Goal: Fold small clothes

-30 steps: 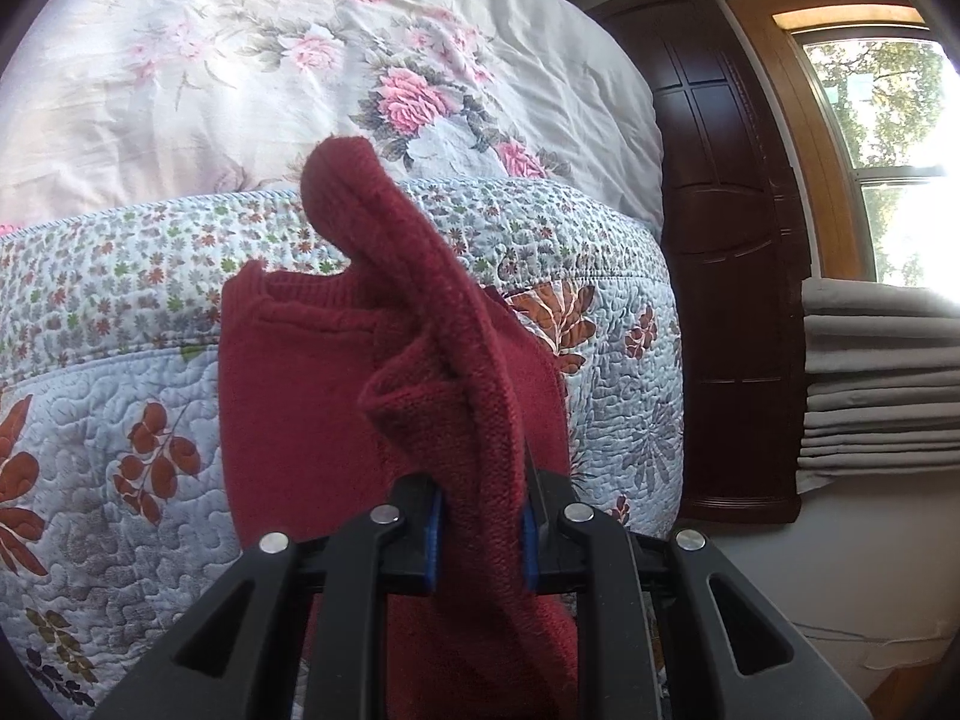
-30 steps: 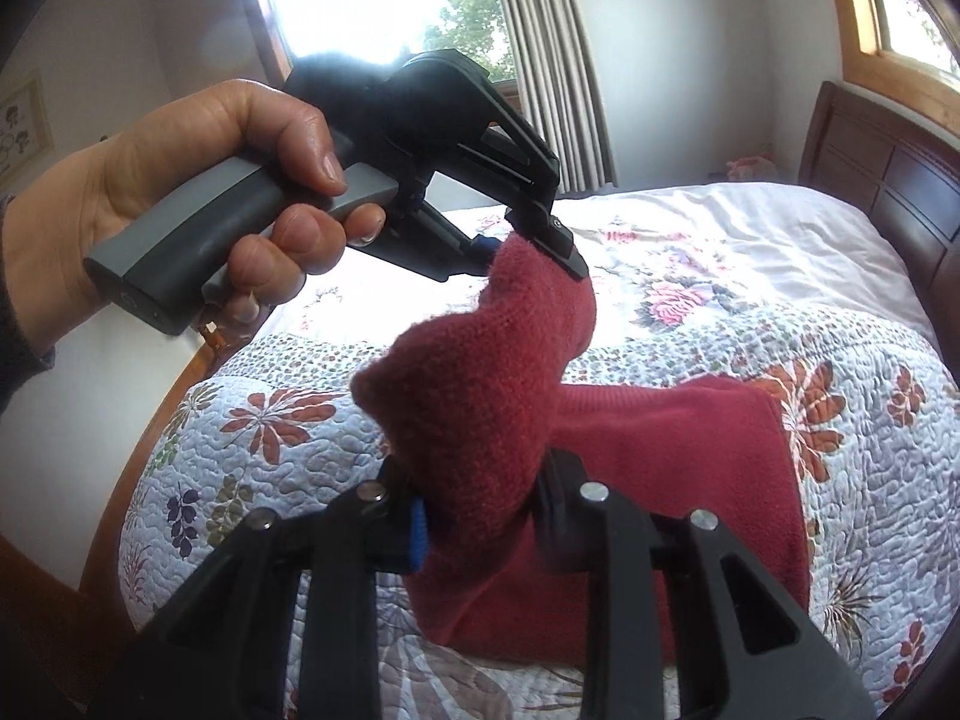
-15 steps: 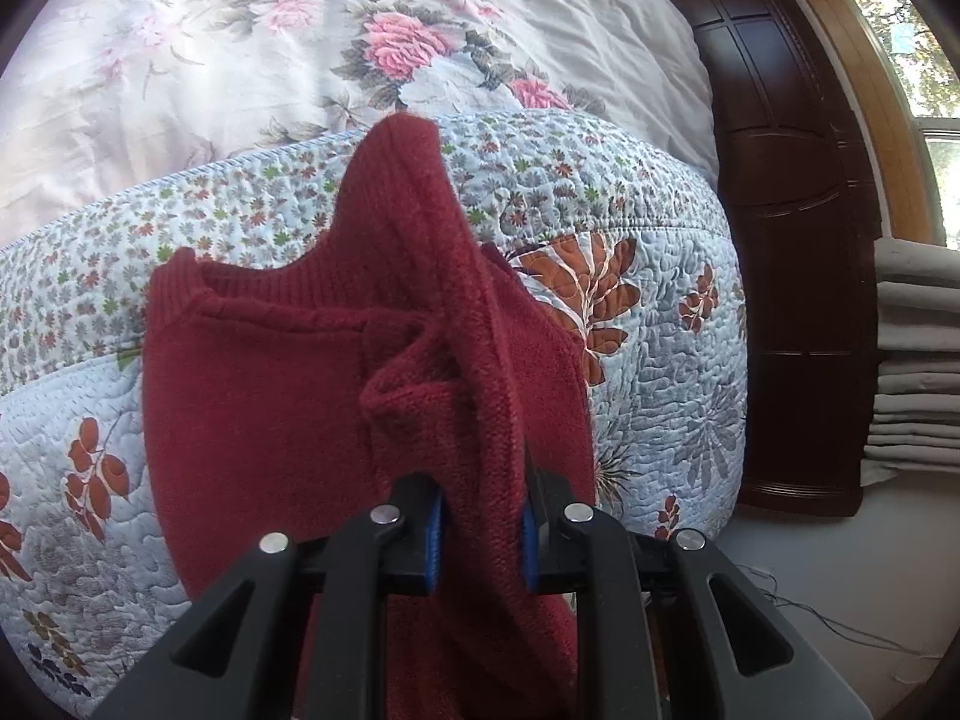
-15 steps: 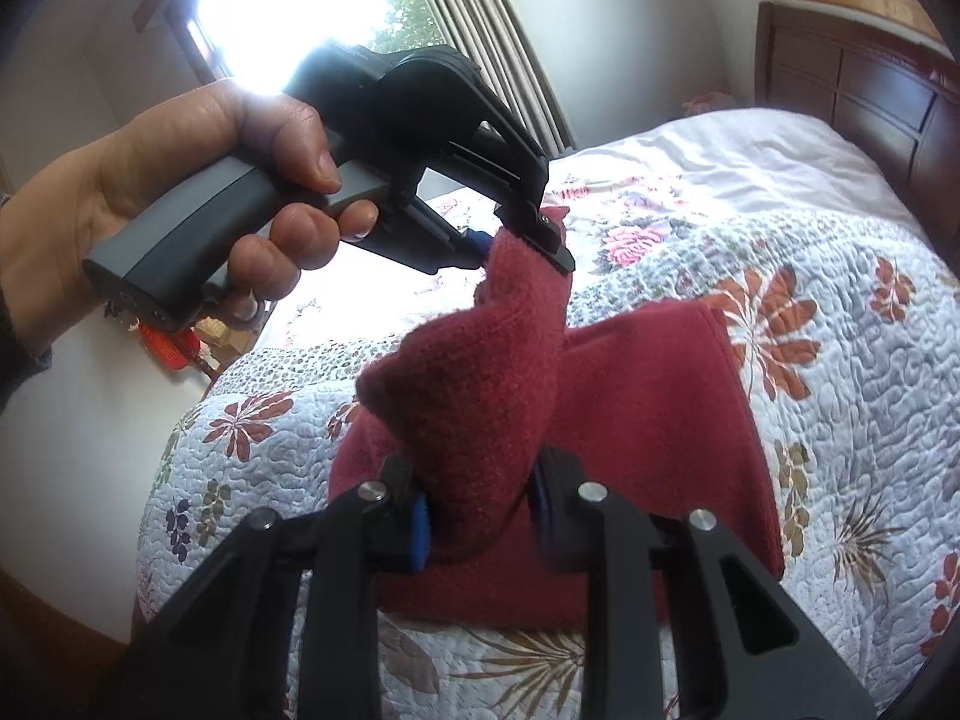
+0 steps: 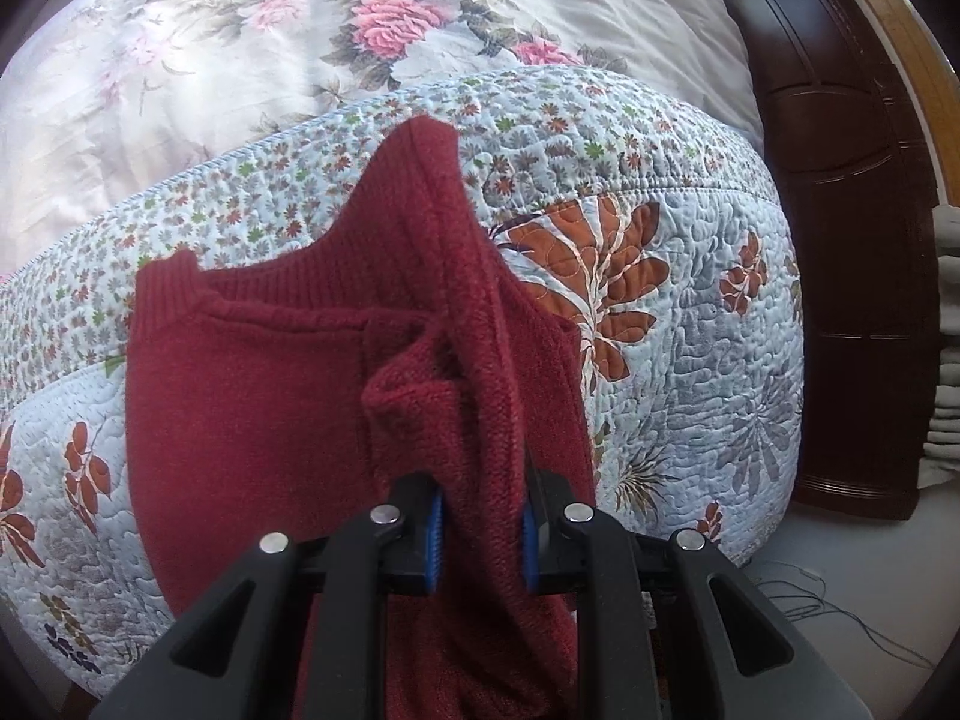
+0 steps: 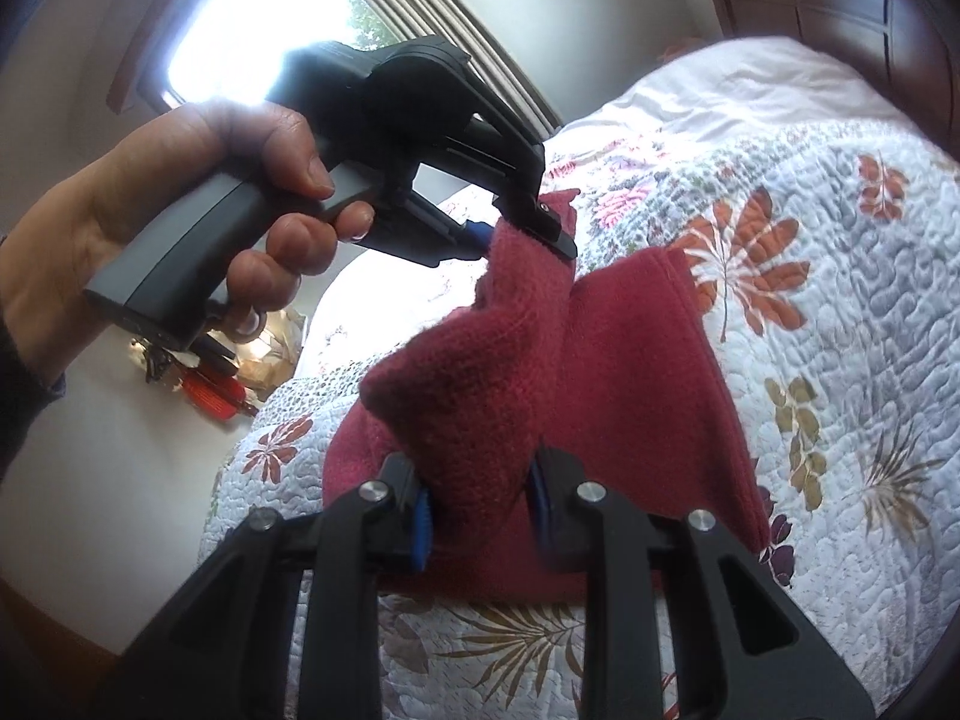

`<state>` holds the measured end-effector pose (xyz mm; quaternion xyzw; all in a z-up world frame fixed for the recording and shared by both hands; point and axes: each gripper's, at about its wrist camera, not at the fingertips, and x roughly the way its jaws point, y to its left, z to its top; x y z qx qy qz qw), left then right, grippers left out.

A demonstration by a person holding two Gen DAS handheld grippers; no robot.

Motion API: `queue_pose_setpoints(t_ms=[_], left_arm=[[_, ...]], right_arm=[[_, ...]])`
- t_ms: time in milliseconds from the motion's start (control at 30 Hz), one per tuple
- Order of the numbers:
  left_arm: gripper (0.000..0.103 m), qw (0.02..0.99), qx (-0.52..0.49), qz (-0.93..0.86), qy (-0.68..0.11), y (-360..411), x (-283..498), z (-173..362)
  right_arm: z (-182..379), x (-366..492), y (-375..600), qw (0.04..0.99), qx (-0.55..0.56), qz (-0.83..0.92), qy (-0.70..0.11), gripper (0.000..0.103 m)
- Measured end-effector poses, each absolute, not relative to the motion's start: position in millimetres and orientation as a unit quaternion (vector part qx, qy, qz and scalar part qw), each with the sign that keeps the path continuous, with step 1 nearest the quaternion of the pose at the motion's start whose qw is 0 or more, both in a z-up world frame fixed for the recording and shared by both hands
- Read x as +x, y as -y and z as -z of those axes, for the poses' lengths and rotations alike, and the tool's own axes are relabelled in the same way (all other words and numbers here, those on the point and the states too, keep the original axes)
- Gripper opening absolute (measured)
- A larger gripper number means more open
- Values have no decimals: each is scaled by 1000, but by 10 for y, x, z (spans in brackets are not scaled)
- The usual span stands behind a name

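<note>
Both my left gripper [image 5: 480, 531] and right gripper [image 6: 480, 519] are clamped on the dark red knitted sweater [image 5: 252, 396], which lies on the floral quilted bedspread [image 5: 690, 360]. I'd carry the lifted edge toward twelve o'clock, level, landing it square on the layer below.

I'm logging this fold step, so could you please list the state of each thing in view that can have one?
Left claw: shut on red sweater.
Right claw: shut on red sweater.
Red sweater: partly folded, body flat on the quilt, one edge lifted between both claws.
Quilt: spread smooth over the bed.
Curtain: drawn aside, window bright.
Hand: gripping the left claw's handle.
</note>
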<state>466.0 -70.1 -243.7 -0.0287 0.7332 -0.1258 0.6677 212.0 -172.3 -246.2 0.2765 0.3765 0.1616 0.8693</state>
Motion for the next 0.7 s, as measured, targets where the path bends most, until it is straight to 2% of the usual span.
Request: queue_pose_setpoints(t_ms=[100, 167, 300, 400, 433, 533, 700], left_arm=[[25, 675, -20, 132, -726, 789, 4621, 2474], [38, 682, -19, 153, -715, 862, 4581, 2427], [49, 706, -52, 198, -678, 869, 4513, 2133], [55, 737, -57, 219, -636, 740, 4373, 1769], [59, 747, -62, 228, -622, 658, 4289, 1636], [71, 769, -66, 252, -584, 382, 3945, 1331], [77, 793, -26, 273, -544, -3, 3161, 1242]], right_arm=[[2610, 2120, 1824, 856, 304, -167, -383, 24], [2715, 2114, 1897, 844, 327, -171, -388, 24], [2945, 2071, 2075, 815, 380, -183, -397, 25], [3112, 2024, 2249, 783, 425, -207, -404, 42], [3134, 1998, 2325, 776, 432, -215, -405, 45], [3027, 1912, 2563, 768, 431, -245, -405, 45], [2479, 1939, 2705, 800, 330, -301, -400, 50]])
